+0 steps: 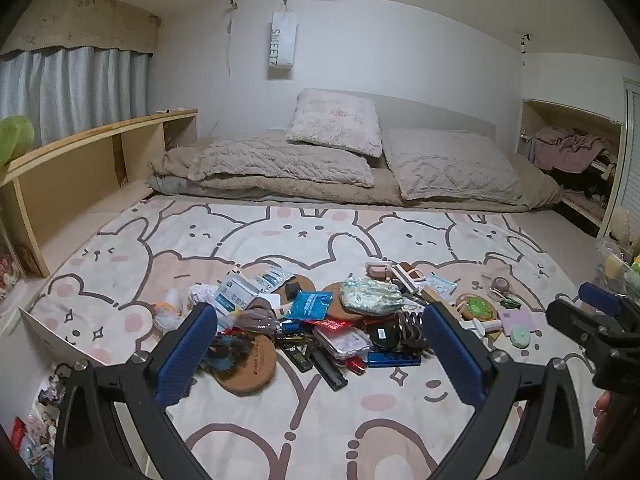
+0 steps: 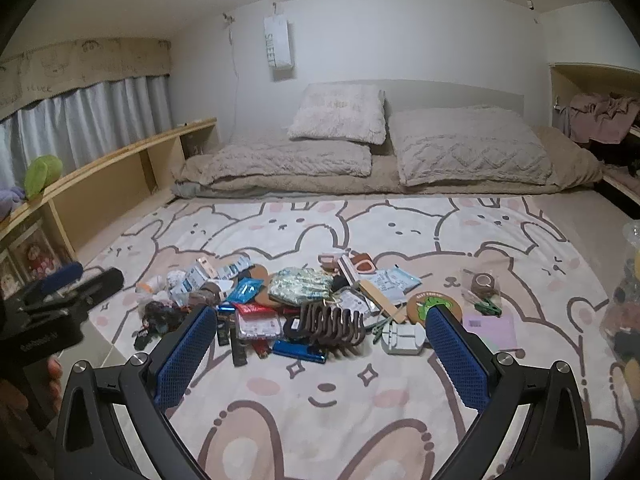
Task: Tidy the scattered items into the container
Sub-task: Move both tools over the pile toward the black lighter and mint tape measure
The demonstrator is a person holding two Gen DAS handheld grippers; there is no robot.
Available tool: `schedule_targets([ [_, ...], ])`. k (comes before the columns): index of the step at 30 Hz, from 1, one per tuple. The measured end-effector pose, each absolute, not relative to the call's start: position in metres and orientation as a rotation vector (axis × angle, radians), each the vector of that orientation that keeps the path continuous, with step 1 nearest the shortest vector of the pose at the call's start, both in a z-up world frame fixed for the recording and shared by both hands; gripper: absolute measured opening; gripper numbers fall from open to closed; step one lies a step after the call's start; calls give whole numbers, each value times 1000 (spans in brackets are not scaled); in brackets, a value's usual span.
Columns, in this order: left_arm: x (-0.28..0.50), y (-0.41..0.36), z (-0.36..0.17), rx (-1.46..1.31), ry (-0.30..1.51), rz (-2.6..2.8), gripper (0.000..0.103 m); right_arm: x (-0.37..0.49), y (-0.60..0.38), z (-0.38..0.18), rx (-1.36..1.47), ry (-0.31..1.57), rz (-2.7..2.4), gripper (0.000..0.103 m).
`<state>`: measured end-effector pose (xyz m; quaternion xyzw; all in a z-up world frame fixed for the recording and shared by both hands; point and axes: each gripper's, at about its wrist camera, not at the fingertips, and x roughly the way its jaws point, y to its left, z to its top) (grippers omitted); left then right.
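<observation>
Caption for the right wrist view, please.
Open right tongs hover over a pile of small items on a bunny-print rug, brown hair claw nearest.

My finger pads (image 2: 188, 354) were blue with a dotted grip. The blanket (image 2: 400, 216) showed pink and cream bunnies outlined in brown. The hair claw (image 2: 326, 322) was brown, the curtain (image 1: 72, 88) pale blue.

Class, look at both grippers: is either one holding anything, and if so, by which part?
Nothing is held. The left gripper and the right gripper are both open and empty, above the pile of small items on the blanket.
</observation>
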<state>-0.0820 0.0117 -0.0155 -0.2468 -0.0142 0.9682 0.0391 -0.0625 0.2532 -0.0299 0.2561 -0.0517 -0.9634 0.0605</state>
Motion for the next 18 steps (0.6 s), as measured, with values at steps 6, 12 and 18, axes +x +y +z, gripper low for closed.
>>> schedule_targets([
  [6, -81, 8, -25, -707, -81, 2978, 103, -61, 254, -40, 696, -155, -2938, 103],
  [12, -82, 4, -32, -681, -71, 3001, 103, -61, 259, -53, 667, -145, -2959, 103],
  [18, -88, 6, -43, -706, -79, 3003, 103, -64, 265, -68, 690, -137, -2959, 103],
])
